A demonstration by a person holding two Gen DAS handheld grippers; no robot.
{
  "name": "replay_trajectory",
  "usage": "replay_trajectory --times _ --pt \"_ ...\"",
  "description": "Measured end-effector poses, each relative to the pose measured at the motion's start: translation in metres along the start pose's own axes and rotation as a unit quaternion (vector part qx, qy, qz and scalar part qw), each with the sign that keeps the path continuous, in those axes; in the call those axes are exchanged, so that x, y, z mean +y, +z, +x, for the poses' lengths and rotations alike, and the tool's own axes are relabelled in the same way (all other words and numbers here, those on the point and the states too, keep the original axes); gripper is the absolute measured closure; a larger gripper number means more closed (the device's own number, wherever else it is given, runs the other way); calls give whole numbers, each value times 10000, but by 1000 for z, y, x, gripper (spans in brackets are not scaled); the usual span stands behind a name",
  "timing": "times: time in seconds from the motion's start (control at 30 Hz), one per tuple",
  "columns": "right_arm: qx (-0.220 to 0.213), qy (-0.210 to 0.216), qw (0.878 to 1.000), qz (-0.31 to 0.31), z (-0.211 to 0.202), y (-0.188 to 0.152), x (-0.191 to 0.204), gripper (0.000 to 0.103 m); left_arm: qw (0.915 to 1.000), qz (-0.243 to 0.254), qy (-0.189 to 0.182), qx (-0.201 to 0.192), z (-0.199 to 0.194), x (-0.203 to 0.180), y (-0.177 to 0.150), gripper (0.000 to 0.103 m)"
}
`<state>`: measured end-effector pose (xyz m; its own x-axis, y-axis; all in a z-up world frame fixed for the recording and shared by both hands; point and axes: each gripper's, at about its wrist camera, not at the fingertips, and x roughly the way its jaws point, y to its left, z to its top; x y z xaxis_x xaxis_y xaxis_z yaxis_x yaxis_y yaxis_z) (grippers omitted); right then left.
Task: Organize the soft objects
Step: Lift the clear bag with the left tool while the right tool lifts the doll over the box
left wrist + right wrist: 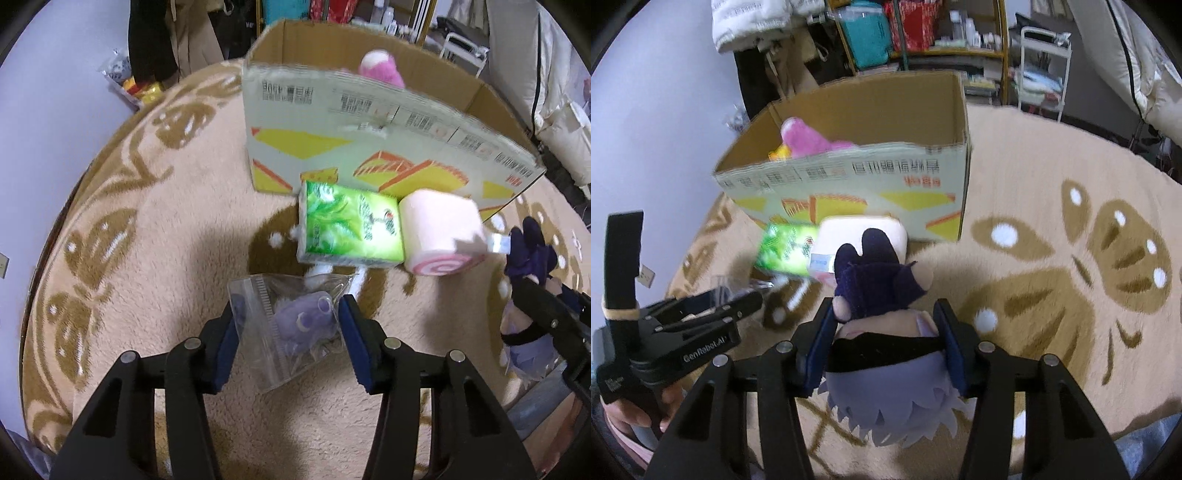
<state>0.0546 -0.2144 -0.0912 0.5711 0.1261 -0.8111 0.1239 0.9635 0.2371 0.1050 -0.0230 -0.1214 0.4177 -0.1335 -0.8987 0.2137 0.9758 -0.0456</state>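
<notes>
My left gripper (290, 328) is shut on a clear zip bag (280, 332) with a small purple plush inside, held above the rug. My right gripper (882, 332) is shut on a doll (886, 354) with pale lilac hair and dark blue clothes, its blue pads pressing both sides. An open cardboard box (332, 122) (849, 177) stands ahead, with a pink plush (380, 68) (809, 138) inside. In front of the box lie a green tissue pack (347, 229) (786, 247) and a pink swirl-roll plush (439, 236) (864, 229).
A beige rug with brown leaf pattern (1052, 258) covers the floor. Shelves with bags and bottles (916, 33) and a white cart (1045, 70) stand behind the box. The left gripper (701, 317) and a hand show at the right view's lower left.
</notes>
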Motion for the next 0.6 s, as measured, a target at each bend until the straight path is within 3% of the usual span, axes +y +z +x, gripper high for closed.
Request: replay_trajectory --times 0.37,0.6 --pt "-1168 218 9928 -115 -34 9 12 47 9952 -73 -308 -927 -45 -18 7 52" --pt "-1649 200 9856 -307 -48 16 17 47 9832 -24 -364 -1786 -75 -17 12 52"
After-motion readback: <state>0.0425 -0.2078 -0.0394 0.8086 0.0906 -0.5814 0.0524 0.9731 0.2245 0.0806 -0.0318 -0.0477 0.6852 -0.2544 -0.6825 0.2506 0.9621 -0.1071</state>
